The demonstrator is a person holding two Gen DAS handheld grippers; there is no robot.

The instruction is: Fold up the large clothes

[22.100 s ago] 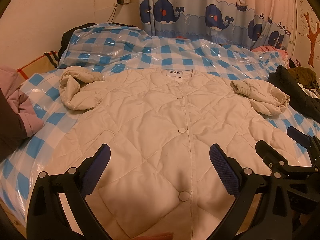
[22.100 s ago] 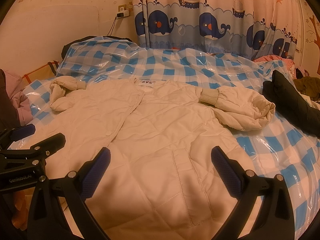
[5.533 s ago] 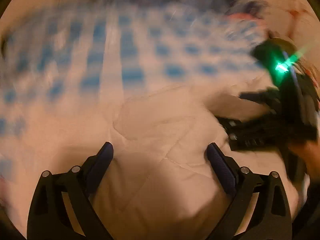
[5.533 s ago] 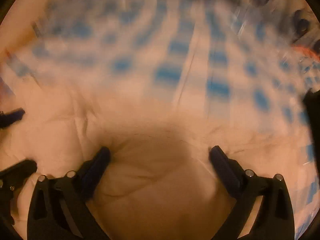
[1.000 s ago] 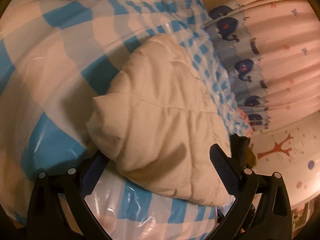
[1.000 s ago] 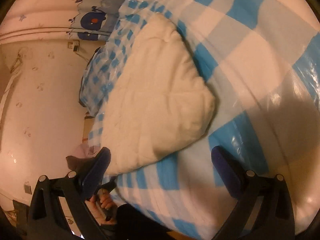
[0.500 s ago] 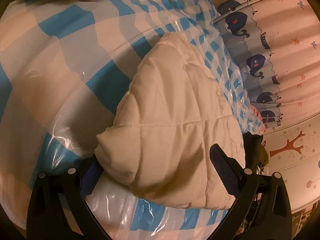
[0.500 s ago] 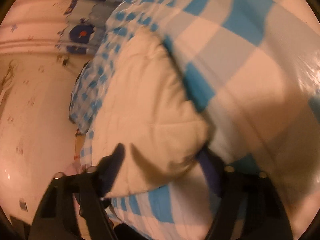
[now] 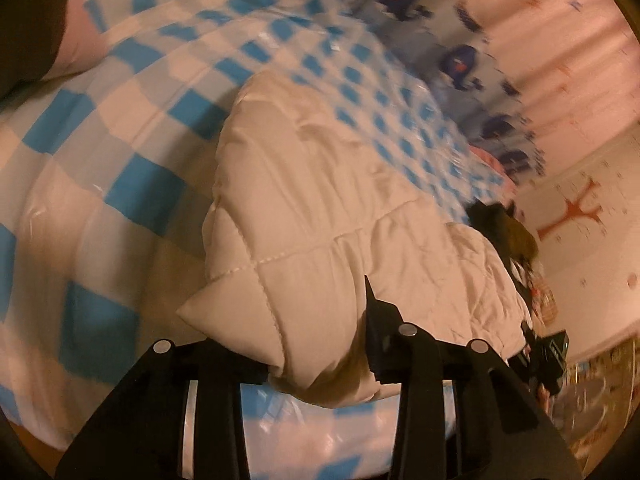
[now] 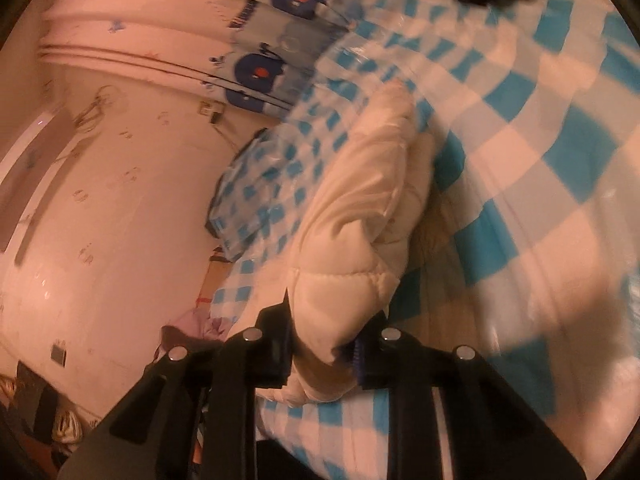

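The cream quilted jacket (image 9: 320, 208) lies folded into a thick bundle on the blue-and-white checked bed cover (image 9: 132, 184). My left gripper (image 9: 316, 360) is shut on the bundle's near left corner. In the right wrist view the same jacket (image 10: 360, 216) runs away from me, and my right gripper (image 10: 324, 352) is shut on its near right corner. The right gripper also shows at the far right of the left wrist view (image 9: 548, 356).
A whale-print curtain (image 9: 460, 60) hangs behind the bed. Dark clothes (image 9: 504, 236) lie at the bed's right side, and a pink garment (image 9: 76, 40) at the left. A plastic-covered pillow (image 10: 256, 184) sits at the head, by the wall (image 10: 120, 200).
Both grippers were open beside the folded jacket a second ago. Both have now closed on its near corners, and the views have swung a little.
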